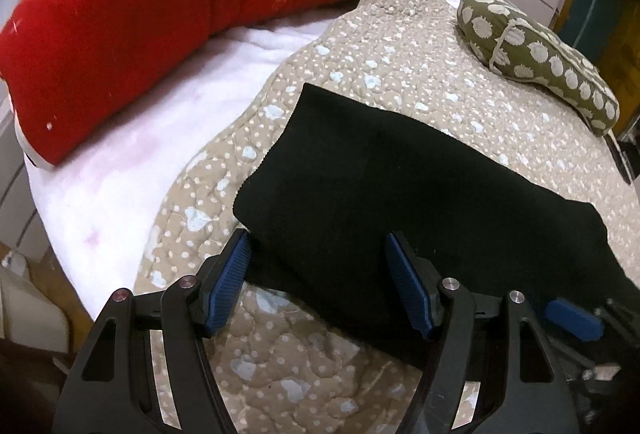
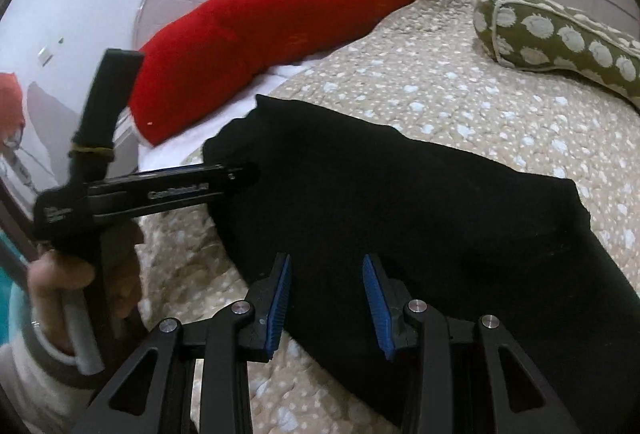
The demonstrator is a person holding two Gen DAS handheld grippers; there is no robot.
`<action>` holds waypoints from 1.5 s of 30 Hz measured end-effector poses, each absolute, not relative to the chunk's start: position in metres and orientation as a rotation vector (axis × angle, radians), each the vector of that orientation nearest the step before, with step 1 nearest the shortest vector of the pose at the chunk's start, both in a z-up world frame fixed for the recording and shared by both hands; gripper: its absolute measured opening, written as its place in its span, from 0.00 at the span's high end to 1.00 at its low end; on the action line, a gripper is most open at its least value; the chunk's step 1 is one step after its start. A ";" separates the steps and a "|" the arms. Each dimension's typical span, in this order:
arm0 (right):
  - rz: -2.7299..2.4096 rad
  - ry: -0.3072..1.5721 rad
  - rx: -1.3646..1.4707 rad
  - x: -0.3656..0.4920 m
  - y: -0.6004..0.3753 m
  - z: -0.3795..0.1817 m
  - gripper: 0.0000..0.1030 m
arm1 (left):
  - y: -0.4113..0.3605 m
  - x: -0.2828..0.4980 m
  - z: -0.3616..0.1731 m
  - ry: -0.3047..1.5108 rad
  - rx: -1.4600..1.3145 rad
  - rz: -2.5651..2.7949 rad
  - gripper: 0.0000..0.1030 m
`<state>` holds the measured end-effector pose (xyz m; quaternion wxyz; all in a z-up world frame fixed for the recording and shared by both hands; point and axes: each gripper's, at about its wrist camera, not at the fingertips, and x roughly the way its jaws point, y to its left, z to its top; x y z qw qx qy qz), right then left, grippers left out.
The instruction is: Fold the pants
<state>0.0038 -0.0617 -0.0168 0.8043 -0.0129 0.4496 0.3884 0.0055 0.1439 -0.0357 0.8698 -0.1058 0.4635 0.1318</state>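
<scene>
black pants [image 1: 400, 202] lay folded on our dotted beige quilt [image 1: 400, 46]; we held left gripper [image 1: 318, 270] and right gripper [image 2: 326, 294] spread over them, red bolster [image 1: 160, 14] behind.

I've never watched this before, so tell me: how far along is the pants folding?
Mostly done, it seems: the black pants lie as a compact folded block on the dotted quilt. Nothing is gripped; the left gripper and right gripper are both open at its near edge. Possibly one last fold or some tidying remains.
</scene>
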 end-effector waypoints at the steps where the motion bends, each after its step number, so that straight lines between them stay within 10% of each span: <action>1: 0.825 0.957 -0.023 0.002 -0.067 -0.013 0.65 | 0.143 0.005 -0.034 0.969 -0.222 0.277 0.32; 45: 0.116 0.880 0.166 -0.066 -0.395 -0.010 0.66 | -0.056 0.020 -0.022 0.990 -0.032 -0.115 0.32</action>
